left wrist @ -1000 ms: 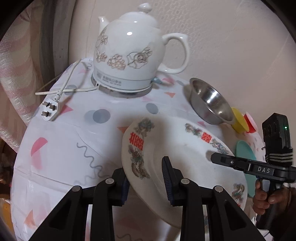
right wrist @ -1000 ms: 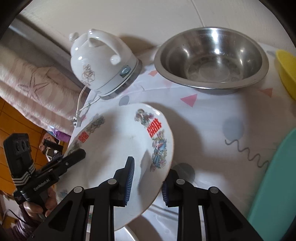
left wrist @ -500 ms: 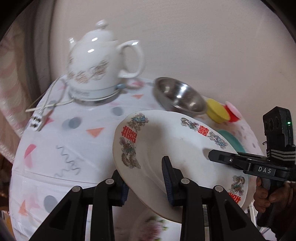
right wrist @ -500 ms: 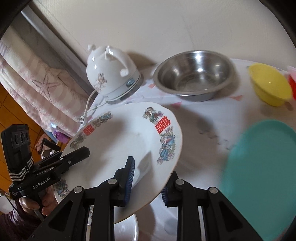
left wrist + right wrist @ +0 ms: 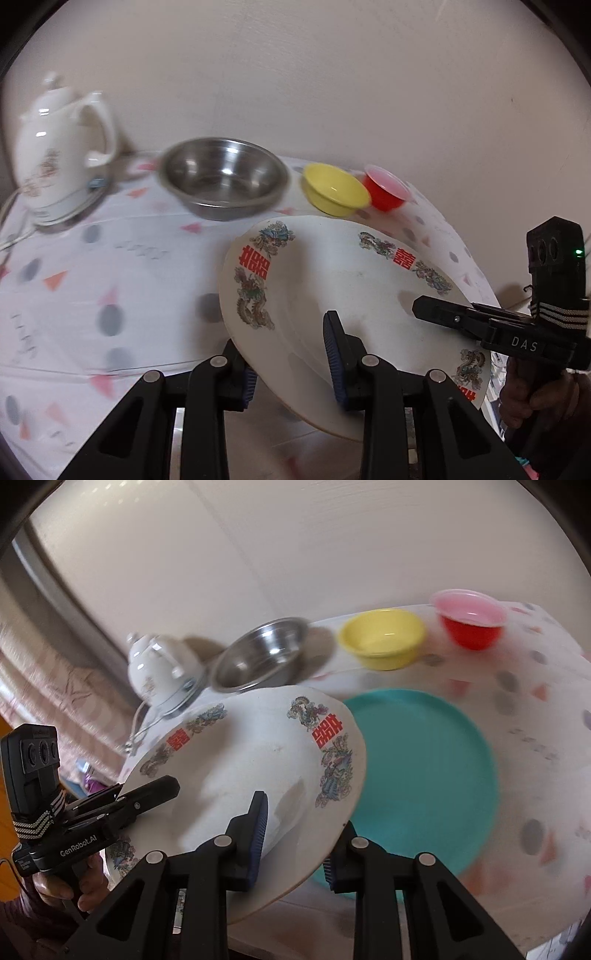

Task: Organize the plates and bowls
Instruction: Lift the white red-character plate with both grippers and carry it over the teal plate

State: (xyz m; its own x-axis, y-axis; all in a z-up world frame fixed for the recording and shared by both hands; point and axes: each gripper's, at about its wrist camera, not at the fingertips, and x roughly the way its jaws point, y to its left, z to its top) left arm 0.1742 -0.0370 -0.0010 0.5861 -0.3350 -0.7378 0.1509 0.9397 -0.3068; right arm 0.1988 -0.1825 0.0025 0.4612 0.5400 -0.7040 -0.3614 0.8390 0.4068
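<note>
A large white plate (image 5: 343, 280) with red characters and dragon prints hangs tilted above the table, held from both sides. My left gripper (image 5: 291, 354) is shut on its near left rim, and my right gripper (image 5: 295, 834) is shut on the opposite rim of the same plate (image 5: 243, 760). Each gripper shows in the other's view, the right gripper (image 5: 439, 314) and the left gripper (image 5: 155, 794) both clamped on the rim. A teal plate (image 5: 424, 768) lies flat on the table, partly hidden behind the held plate.
Along the wall stand a white kettle (image 5: 55, 155), a steel bowl (image 5: 221, 177), a yellow bowl (image 5: 334, 188) and a red bowl (image 5: 386, 186). The patterned tablecloth (image 5: 110, 277) drops off at the near edge. A hand (image 5: 532, 395) grips the right tool.
Both grippers carried the white plate to the right and slightly up. The kettle slid toward the left of both views, and the yellow bowl, red bowl and teal plate came into view.
</note>
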